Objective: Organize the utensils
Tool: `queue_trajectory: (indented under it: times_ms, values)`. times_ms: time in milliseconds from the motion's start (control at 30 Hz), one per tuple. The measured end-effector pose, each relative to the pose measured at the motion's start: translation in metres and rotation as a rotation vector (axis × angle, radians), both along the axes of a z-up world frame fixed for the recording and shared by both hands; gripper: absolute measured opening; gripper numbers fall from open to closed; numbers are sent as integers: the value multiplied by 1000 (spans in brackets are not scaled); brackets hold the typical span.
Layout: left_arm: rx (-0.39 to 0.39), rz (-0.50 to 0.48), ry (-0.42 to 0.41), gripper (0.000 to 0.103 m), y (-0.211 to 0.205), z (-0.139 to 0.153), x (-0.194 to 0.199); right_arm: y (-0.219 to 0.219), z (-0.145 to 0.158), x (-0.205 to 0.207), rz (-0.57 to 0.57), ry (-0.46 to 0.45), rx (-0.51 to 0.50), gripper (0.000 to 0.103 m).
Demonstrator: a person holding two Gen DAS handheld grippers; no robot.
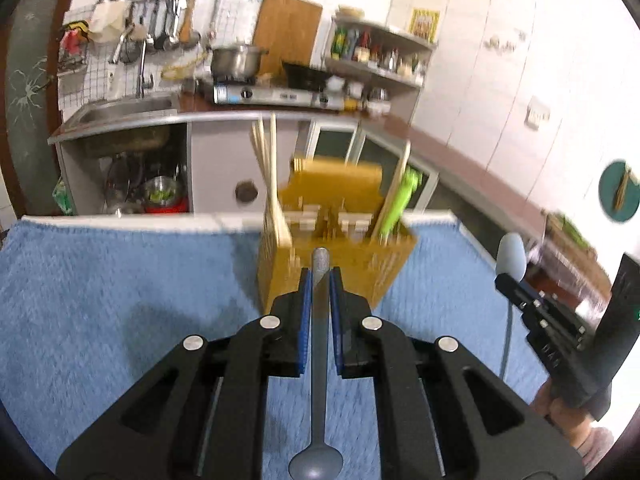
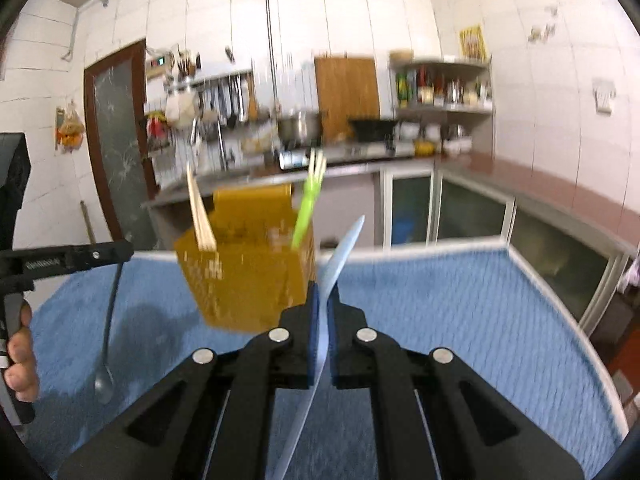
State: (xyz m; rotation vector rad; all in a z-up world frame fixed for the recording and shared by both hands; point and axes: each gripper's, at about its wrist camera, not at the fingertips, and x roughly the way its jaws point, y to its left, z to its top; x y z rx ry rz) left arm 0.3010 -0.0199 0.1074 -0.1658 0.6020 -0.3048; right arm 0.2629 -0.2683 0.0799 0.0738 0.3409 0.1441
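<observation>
My left gripper is clamped on the handle of a grey spoon, bowl end hanging down, just short of the yellow utensil caddy standing on the blue towel. My right gripper is clamped on a pale blue utensil, the caddy's near edge just to its left. Open towel lies on both sides of the caddy, bounded by the white table edge.

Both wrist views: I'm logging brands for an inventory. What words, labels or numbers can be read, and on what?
Nothing reads clearly; no text can be quoted.
Side of the left hand-held gripper: raised lettering, too blurred.
Body of the right hand-held gripper: lettering, too blurred.
Yellow poster: print unreadable.
Bottle labels on the shelf: too small.
Stove front markings: blurred.
</observation>
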Motion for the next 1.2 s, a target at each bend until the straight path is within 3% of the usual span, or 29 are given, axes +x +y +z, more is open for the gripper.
queue_trajectory:
  times_ms: [167, 333, 567, 667, 867, 1200]
  values:
    - [-33, 15, -119, 8, 4, 41, 13, 7, 28, 23, -23, -127, -6, 5]
    - [-68, 25, -288, 8, -3, 80, 31, 15, 47, 50, -54, -261, 11, 5]
    - [-56, 40, -456, 8, -20, 77, 63, 30, 53, 87, -96, -405, -18, 5]
    - [-77, 43, -490, 8, -19, 70, 76, 32, 46, 100, -112, -439, -23, 5]
    - [-45, 43, -517, 8, -23, 43, 99, 39, 30, 116, -126, -474, -31, 5]
    - [-67, 38, -440, 8, -13, 5, 110, 53, 4, 121, -129, -472, -103, 5]
